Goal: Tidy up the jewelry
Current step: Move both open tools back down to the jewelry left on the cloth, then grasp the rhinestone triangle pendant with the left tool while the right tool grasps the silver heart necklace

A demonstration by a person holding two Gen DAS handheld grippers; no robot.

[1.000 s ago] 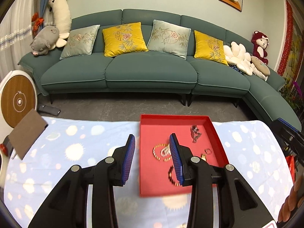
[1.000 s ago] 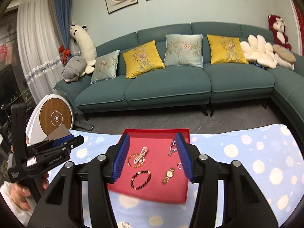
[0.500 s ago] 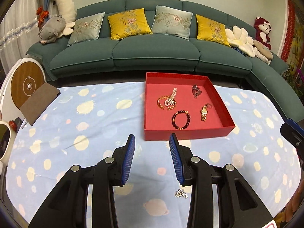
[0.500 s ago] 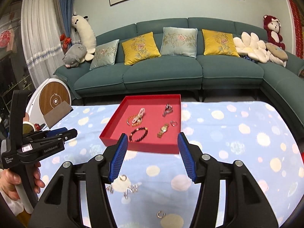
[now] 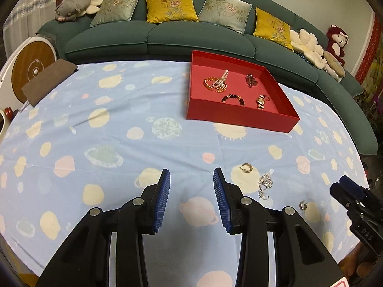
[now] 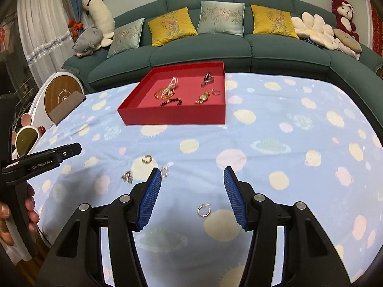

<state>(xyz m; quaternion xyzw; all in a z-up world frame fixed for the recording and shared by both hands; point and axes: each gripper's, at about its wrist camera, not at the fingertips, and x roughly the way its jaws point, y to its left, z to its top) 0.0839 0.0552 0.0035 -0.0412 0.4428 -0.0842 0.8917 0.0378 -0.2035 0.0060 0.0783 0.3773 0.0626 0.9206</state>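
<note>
A red tray (image 5: pixel 241 119) (image 6: pixel 172 119) at the far side of the table holds a pearl strand, a gold chain, a dark bead bracelet, a watch, a ring and a dark clip. Loose on the cloth lie a gold ear cuff (image 5: pixel 246 167) (image 6: pixel 146 159), a silver sparkly piece (image 5: pixel 265 183) (image 6: pixel 126 177) and a small hoop (image 5: pixel 303 205) (image 6: pixel 204 210). My left gripper (image 5: pixel 191 198) is open and empty, left of these. My right gripper (image 6: pixel 191 196) is open and empty, with the hoop lying between its fingers.
The table carries a blue planet-print cloth (image 5: pixel 119 131). A brown pad (image 5: pixel 47 81) lies at its far left corner beside a round wooden-faced device (image 5: pixel 31 71). A green sofa (image 6: pixel 215 45) with cushions stands behind the table.
Both grippers have pulled back from the tray toward the near side of the table and tilted down. The loose pieces on the cloth have come into view near their fingers.
</note>
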